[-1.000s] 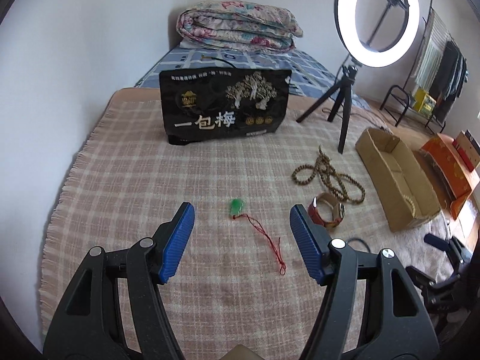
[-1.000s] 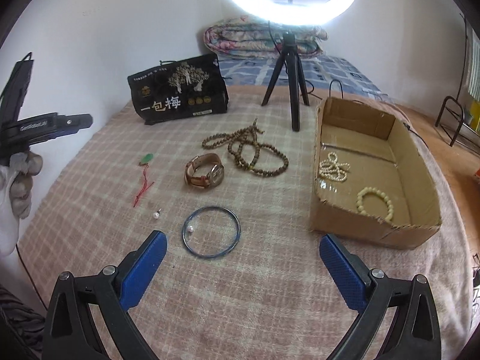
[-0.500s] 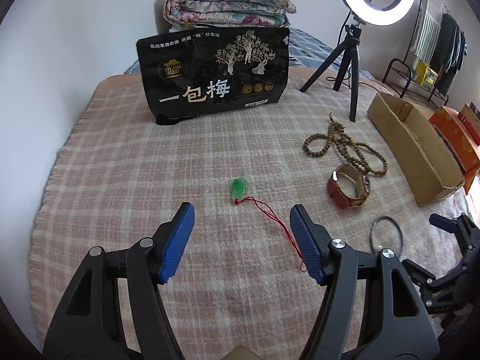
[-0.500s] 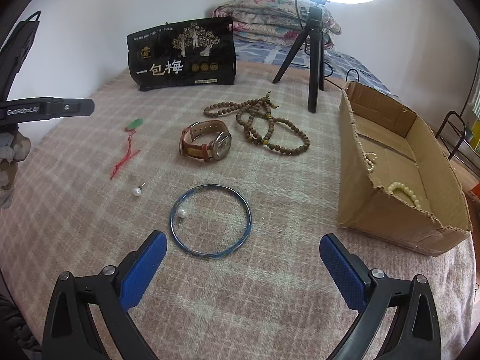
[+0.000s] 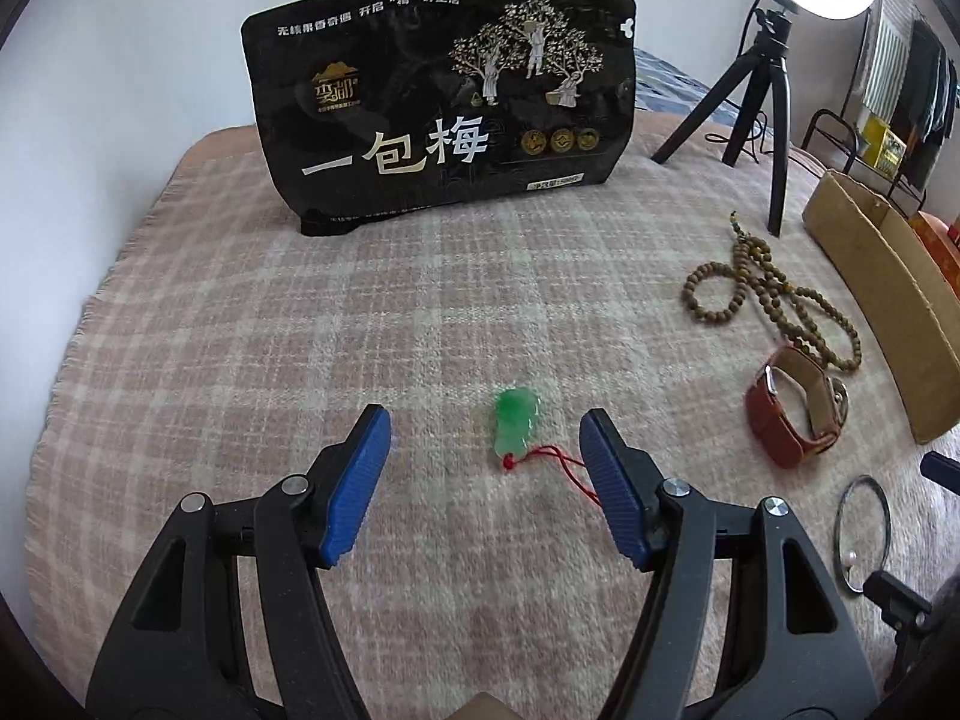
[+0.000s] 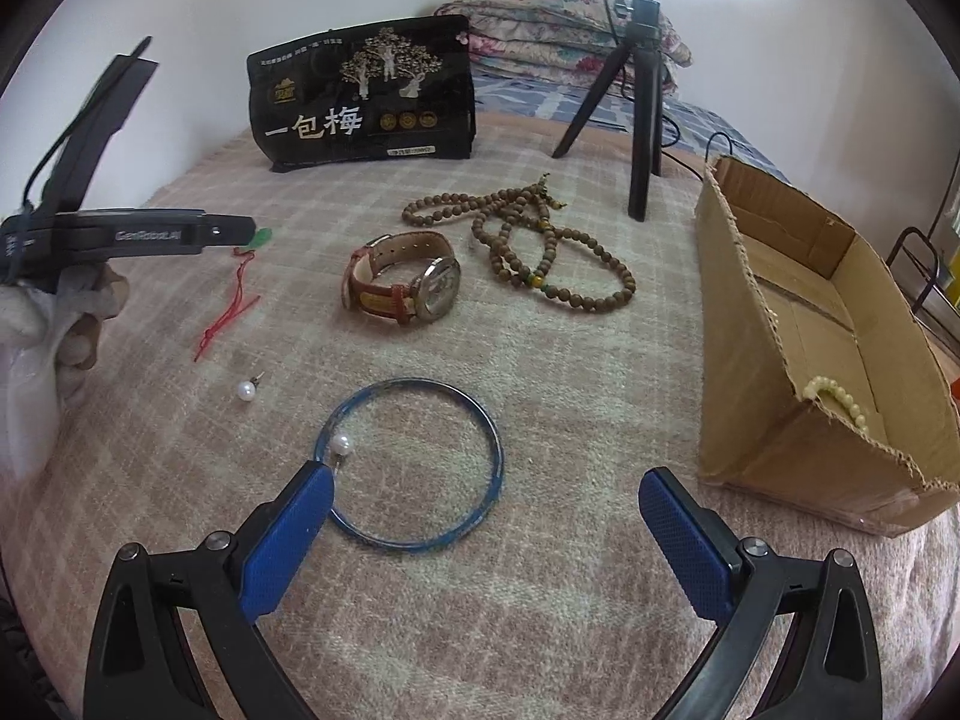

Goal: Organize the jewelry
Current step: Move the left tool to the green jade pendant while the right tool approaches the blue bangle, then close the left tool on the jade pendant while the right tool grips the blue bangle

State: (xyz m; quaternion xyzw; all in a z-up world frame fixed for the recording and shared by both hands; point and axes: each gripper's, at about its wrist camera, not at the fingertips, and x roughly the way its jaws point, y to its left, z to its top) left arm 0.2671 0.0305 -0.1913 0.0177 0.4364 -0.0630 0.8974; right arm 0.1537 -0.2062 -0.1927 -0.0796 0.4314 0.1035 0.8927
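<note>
A green jade pendant (image 5: 515, 420) on a red cord (image 5: 567, 468) lies on the plaid blanket. My left gripper (image 5: 485, 432) is open and low around it, the pendant between the fingers. My right gripper (image 6: 485, 501) is open over a blue bangle (image 6: 408, 462), with a pearl earring (image 6: 341, 443) at the bangle's left rim and another pearl earring (image 6: 246, 390) further left. A brown-strapped watch (image 6: 402, 285) and a wooden bead necklace (image 6: 528, 252) lie beyond. A cardboard box (image 6: 774, 420) at right holds a cream bead bracelet (image 6: 837, 399).
A black snack bag (image 5: 438, 114) stands at the back. A ring light on a black tripod (image 6: 645, 90) stands behind the beads. The left gripper's body and the gloved hand (image 6: 54, 324) show at left in the right wrist view. The blanket's fringed edge (image 5: 78, 330) runs along the left.
Both grippers have moved forward and lower. The left one has closed in on the green pendant; the right one has come down over the blue bangle. Both stay open.
</note>
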